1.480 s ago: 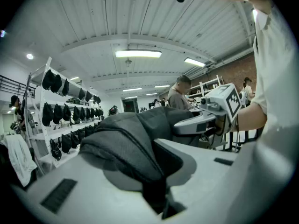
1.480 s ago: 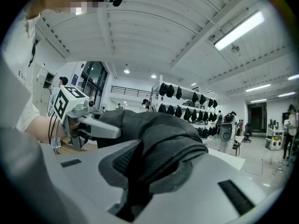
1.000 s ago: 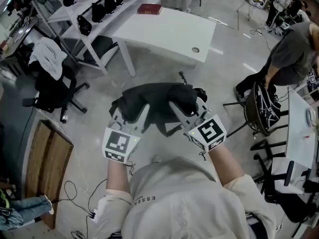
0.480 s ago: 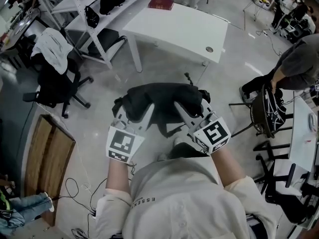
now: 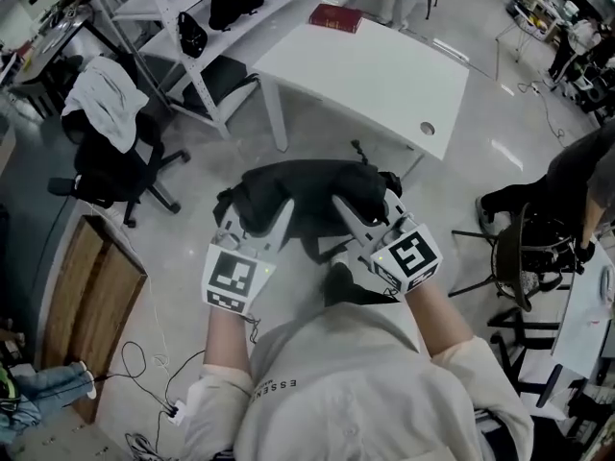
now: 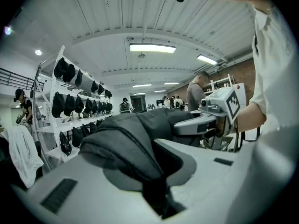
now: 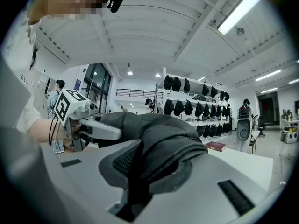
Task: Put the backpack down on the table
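The soft black fabric backpack (image 5: 312, 195) hangs above the grey floor, short of the white desk (image 5: 375, 75), with the left claw (image 5: 258, 221) and right claw (image 5: 363, 214) each clamped on bunched cloth at opposite sides. It looks limp and fairly light, likely to slump when set down, so two-sided holds suit it. The smooth desk carries a dark red book (image 5: 335, 17) at its far edge, beside a rack of black bags (image 5: 226, 8).
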{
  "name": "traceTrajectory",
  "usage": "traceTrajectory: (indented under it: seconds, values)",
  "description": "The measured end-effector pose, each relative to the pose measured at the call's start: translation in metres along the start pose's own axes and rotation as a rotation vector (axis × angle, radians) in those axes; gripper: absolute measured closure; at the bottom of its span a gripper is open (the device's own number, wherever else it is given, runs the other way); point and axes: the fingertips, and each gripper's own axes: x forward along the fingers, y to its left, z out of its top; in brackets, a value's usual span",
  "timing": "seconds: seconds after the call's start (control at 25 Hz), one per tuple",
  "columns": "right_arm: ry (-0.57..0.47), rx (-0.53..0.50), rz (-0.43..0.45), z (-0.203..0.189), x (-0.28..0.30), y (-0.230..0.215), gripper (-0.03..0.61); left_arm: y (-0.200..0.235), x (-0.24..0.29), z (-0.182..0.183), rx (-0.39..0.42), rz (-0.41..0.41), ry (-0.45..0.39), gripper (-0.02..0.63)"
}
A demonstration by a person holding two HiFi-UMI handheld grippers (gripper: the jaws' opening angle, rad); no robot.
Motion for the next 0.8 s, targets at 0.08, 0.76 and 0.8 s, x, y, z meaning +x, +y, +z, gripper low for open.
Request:
traceTrajectory:
  seconds: [0.08, 0.76, 0.8]
  values:
    - [-0.003, -0.006, 0.018, 0.001, 0.016, -0.028, 0.506, 0.016, 0.026, 0.004, -0.008, 0.015, 0.002, 0.545]
    - [-0.043, -0.047, -0.020, 0.017, 0.090, -0.267, 0.506, 0.111, 0.254, 0.068, 0.009, -0.006, -0.031, 0.545]
    - [-0.045, -0.047, -0.033, 0.017, 0.092, -0.279, 0.506, 0.114, 0.266, 0.072, 0.018, -0.019, -0.035, 0.545]
